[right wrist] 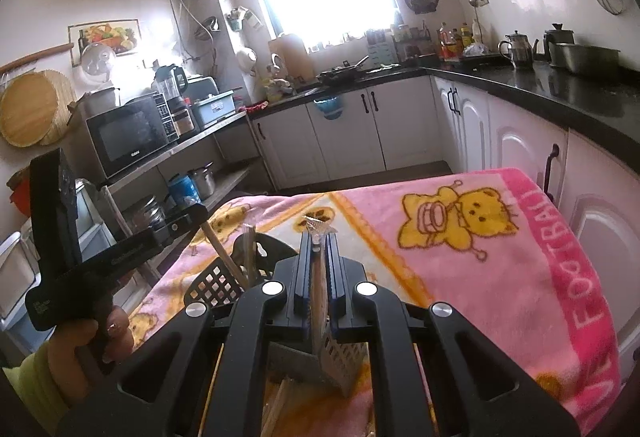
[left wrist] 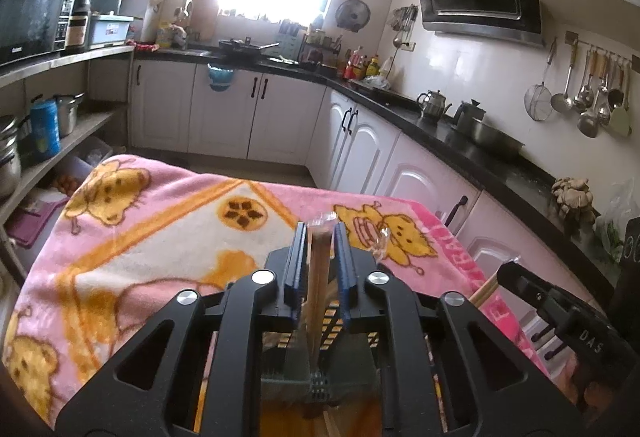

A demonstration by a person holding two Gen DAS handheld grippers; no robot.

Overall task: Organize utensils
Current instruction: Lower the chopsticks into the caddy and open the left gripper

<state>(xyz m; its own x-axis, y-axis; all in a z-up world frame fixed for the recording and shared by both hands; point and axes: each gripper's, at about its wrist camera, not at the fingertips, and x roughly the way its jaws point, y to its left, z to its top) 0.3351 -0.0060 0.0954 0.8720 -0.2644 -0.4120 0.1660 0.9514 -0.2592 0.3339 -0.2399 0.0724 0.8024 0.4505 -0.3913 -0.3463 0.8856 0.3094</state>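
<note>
Your left gripper [left wrist: 320, 233] squeezes a wrapped pack of chopsticks [left wrist: 318, 277] over the pink blanket [left wrist: 160, 237]. The black holed basket [right wrist: 216, 283] sits on the blanket, just left of your right gripper [right wrist: 318, 237]. Your right gripper pinches another wrapped chopstick pack [right wrist: 319, 297], its bottom end above the blanket.

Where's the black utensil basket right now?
Right wrist view, lower left: the black basket sits on the pink blanket, just left of the right tongs, chopsticks sticking up from it.
</note>
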